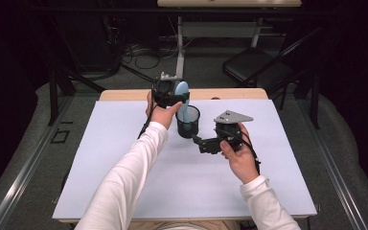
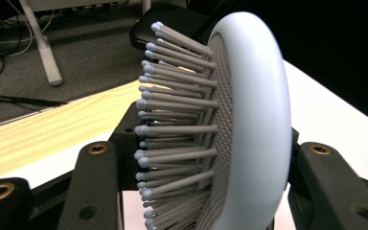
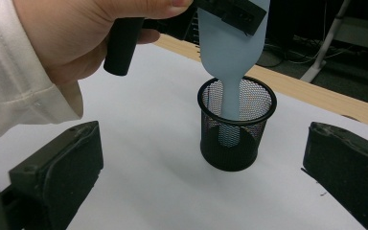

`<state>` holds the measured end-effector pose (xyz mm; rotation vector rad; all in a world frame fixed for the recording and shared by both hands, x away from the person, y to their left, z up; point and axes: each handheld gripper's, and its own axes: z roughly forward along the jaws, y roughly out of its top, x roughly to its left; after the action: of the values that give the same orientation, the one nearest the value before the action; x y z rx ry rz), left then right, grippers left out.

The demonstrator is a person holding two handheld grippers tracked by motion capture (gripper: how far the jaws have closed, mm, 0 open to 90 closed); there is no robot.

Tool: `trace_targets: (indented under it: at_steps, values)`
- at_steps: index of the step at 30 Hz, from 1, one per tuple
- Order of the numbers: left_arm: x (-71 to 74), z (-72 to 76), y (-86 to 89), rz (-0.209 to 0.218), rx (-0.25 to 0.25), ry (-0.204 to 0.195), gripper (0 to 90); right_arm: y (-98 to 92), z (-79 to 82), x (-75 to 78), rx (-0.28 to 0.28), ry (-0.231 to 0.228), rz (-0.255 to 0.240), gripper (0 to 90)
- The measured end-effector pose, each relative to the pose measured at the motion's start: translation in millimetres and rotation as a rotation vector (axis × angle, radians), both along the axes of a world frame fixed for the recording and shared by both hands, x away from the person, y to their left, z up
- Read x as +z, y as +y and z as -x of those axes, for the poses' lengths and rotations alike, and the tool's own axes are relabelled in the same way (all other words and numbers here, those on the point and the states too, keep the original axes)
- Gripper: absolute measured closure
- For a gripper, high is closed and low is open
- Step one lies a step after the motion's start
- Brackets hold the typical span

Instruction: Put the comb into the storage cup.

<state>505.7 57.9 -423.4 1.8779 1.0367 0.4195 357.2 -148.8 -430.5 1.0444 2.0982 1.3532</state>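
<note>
A pale blue hairbrush hangs upright with its handle dipped into a black mesh cup near the middle of the table. My left gripper is shut on the brush head; in the left gripper view the bristles point left between the two jaws of the left gripper. In the right gripper view the hairbrush handle goes down inside the cup. My right gripper sits low just right of the cup, open, and the cup stands a little ahead of its jaws.
A white sheet covers the table, with a wooden strip along the far edge. Beyond it stand a black folding chair and a desk leg, with cables on the floor.
</note>
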Motion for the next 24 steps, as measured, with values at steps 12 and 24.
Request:
trace_targets:
  at_steps: [12, 24]
  values:
    - [-2.8, 0.6, -3.3, 0.005, -0.002, 0.003, 47.3, 0.2, 0.2, 0.2, -0.001, 0.001, 0.001, 0.0]
    - [-5.4, -0.1, -4.2, 0.043, 0.007, 0.024, 45.5, 0.6, 0.1, 0.2, 0.001, 0.001, 0.000, 0.0]
